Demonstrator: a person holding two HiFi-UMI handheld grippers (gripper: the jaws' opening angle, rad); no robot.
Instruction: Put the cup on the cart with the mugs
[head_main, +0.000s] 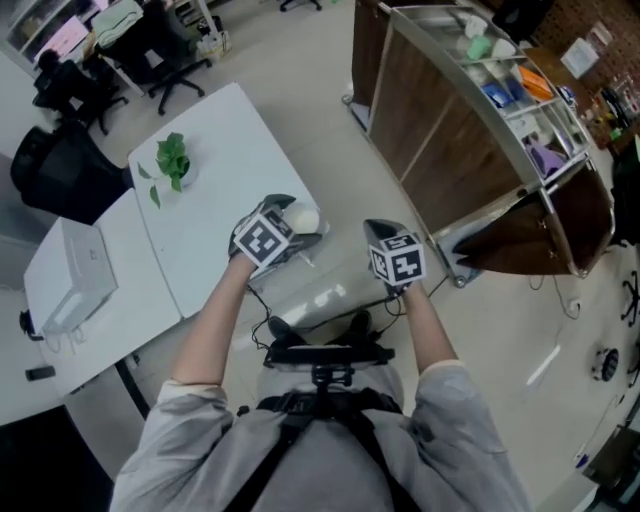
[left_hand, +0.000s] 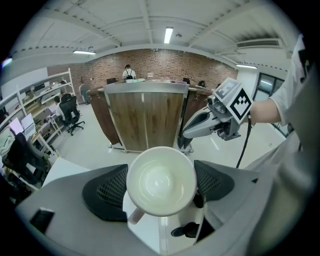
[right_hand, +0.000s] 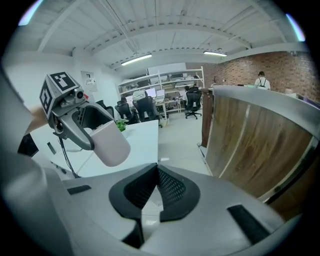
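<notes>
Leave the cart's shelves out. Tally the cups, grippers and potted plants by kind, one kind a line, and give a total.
cup: 1
grippers: 2, the left gripper and the right gripper
potted plant: 1
total: 4

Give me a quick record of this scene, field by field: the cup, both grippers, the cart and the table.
cup: white, with a handle, held in the air
left gripper: shut on cup
right gripper: shut, nothing in it
cart: wood panels, metal frame, ahead on the right; cup not yet on it
table: white, on the left
plant: on table
mugs: cannot make them out
</notes>
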